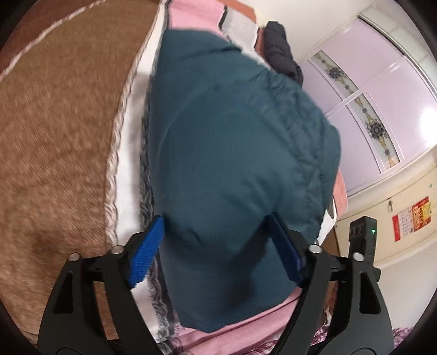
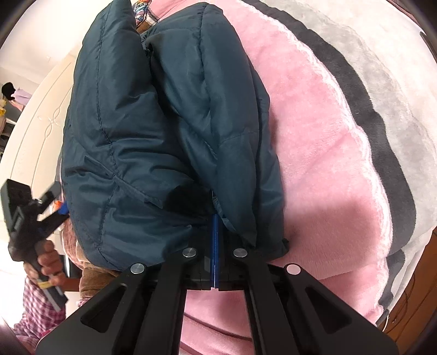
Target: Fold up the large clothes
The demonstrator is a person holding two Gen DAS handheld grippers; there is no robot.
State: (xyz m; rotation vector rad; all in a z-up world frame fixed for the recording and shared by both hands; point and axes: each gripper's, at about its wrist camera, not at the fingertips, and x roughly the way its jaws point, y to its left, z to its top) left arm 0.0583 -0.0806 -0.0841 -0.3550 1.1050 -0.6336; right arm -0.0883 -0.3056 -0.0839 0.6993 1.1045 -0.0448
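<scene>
**Teal jacket lengthwise on the bed, one pair of jaws wide, one clamped on its hem**

Left wrist view: my left gripper (image 1: 215,245) has its jaws spread wide, the blue pads (image 1: 146,252) standing either side of the teal jacket (image 1: 226,142) without pressing it; nothing is gripped. The jacket runs away from me, its long axis up the picture, near end between my pads, far end toward a dark garment (image 1: 281,49) by the wall. It lies on a pink blanket (image 1: 191,13). To the left, past a white strip, a brown blanket (image 1: 54,123) gives broad open ground. To the right the bed's edge is close, with a lilac wardrobe (image 1: 382,90) beyond. This picture is blurred.

Right wrist view: my right gripper (image 2: 215,229) is clenched, pads together on the jacket's near hem (image 2: 232,226). The jacket (image 2: 153,131) stretches straight ahead, folded into two long lobes. The pink blanket (image 2: 322,153) lies open on the right, bordered by dark and grey bands. At the left edge a hand (image 2: 47,262) holds the other gripper beside the jacket.
</scene>
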